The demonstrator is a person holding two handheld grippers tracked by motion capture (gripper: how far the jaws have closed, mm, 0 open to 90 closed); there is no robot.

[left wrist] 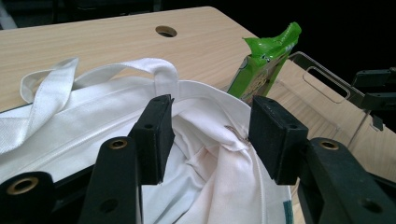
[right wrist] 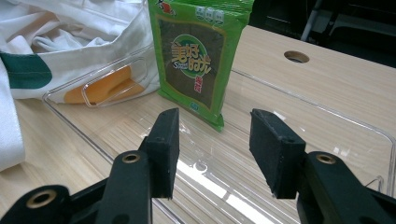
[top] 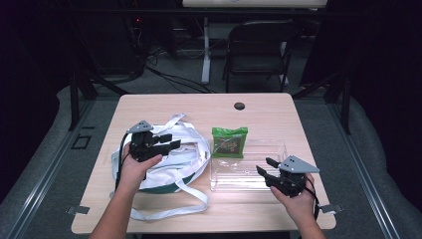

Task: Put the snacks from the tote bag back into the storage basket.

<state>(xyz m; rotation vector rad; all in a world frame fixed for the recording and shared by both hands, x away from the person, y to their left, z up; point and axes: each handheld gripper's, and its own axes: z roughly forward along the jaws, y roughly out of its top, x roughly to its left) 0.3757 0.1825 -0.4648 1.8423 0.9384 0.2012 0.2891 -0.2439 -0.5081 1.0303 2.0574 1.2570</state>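
A white cloth bag (top: 191,149) with green trim lies crumpled on the left half of the wooden table (top: 268,114). My left gripper (top: 171,140) hovers over its mouth, jaws apart. In the left gripper view the bag (left wrist: 93,121) opening sits between the jaws of the left gripper (left wrist: 210,135), and no pad presses on the cloth. A green snack packet (top: 229,142) stands at the far left corner of a clear plastic tray (top: 239,175), leaning toward the bag. My right gripper (top: 263,166) is open over the tray's near right corner. The right gripper (right wrist: 215,149) points at the packet (right wrist: 198,56) with nothing between its jaws.
Long white bag straps (top: 174,211) trail toward the table's front edge. A cable hole (top: 239,106) sits near the far edge. Beyond the table stand a folding chair (top: 259,50) and a white desk leg (top: 205,50). The other gripper (left wrist: 378,88) shows past the tray (left wrist: 322,77).
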